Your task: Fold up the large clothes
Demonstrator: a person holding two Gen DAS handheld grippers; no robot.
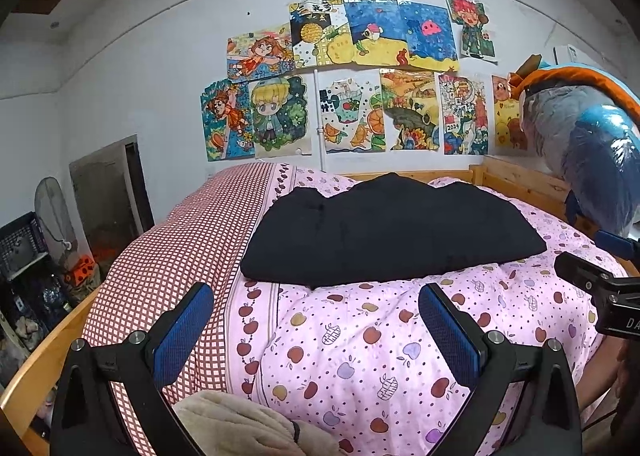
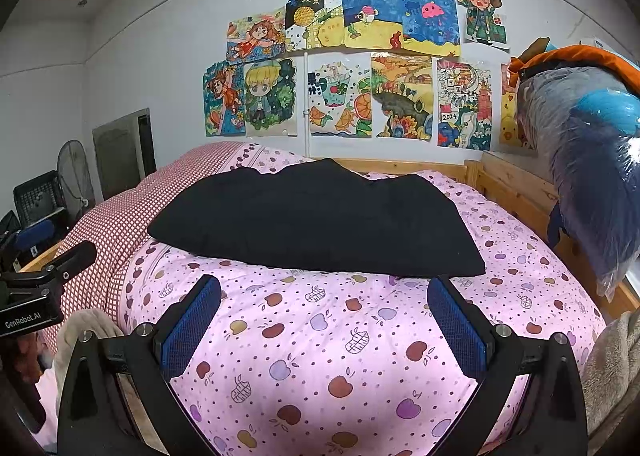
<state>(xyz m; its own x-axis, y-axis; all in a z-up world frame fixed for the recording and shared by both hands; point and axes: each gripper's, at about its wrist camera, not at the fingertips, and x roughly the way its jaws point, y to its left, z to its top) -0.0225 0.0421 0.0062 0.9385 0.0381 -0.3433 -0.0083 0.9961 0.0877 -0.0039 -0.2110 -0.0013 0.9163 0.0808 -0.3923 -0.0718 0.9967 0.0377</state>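
A black garment (image 1: 384,230) lies folded into a wide flat rectangle on the pink apple-print quilt (image 1: 360,356) in the middle of the bed. It also shows in the right wrist view (image 2: 316,216). My left gripper (image 1: 316,296) is open and empty, just short of the garment's near edge. My right gripper (image 2: 324,288) is open and empty, its fingertips close to the garment's near edge. The right gripper's body shows at the right edge of the left wrist view (image 1: 600,288). The left gripper's body shows at the left edge of the right wrist view (image 2: 40,296).
A red checked quilt part (image 1: 172,256) covers the bed's left side. A wooden bed rail (image 1: 516,180) runs along the back and right. A bagged bundle of bedding (image 1: 592,144) rests on the right rail. A beige fleece (image 1: 240,428) lies at the near edge. Crates and a fan (image 2: 76,172) stand left.
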